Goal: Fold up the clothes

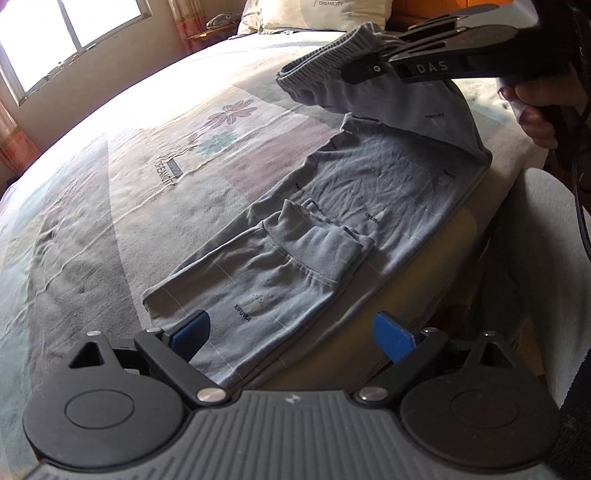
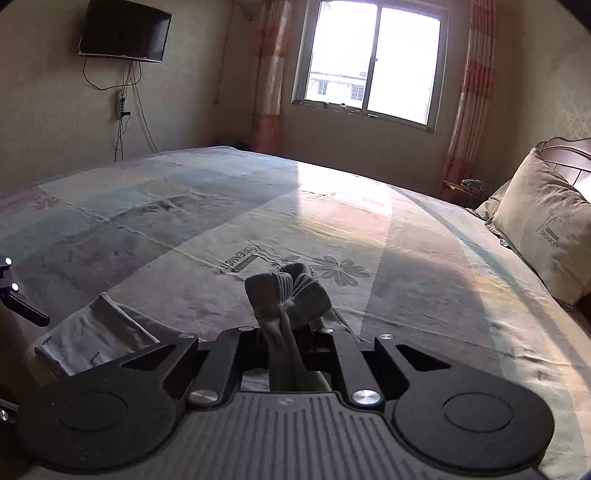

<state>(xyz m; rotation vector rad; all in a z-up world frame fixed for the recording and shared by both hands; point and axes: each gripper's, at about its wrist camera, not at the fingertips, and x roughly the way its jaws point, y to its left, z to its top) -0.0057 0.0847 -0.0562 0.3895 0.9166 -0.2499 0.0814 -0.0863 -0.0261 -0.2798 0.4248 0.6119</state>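
One garment end, the ribbed waistband (image 1: 314, 59), is clamped in the right tongs (image 2: 286, 332) above the grey trousers (image 1: 295, 236) on the bed (image 1: 110, 184). Left tongs (image 1: 291, 332) stand apart, empty. Lay the waistband squarely over the folded legs.

Home bedroom, wide bed (image 2: 332, 229), pillow (image 2: 543, 221), curtained window (image 2: 369, 62), wall-mounted television (image 2: 123, 31)

Light blue trousers (image 1: 332, 206); pastel bedspread (image 1: 129, 184), purple flower print; blue-padded left gripper (image 1: 291, 334).
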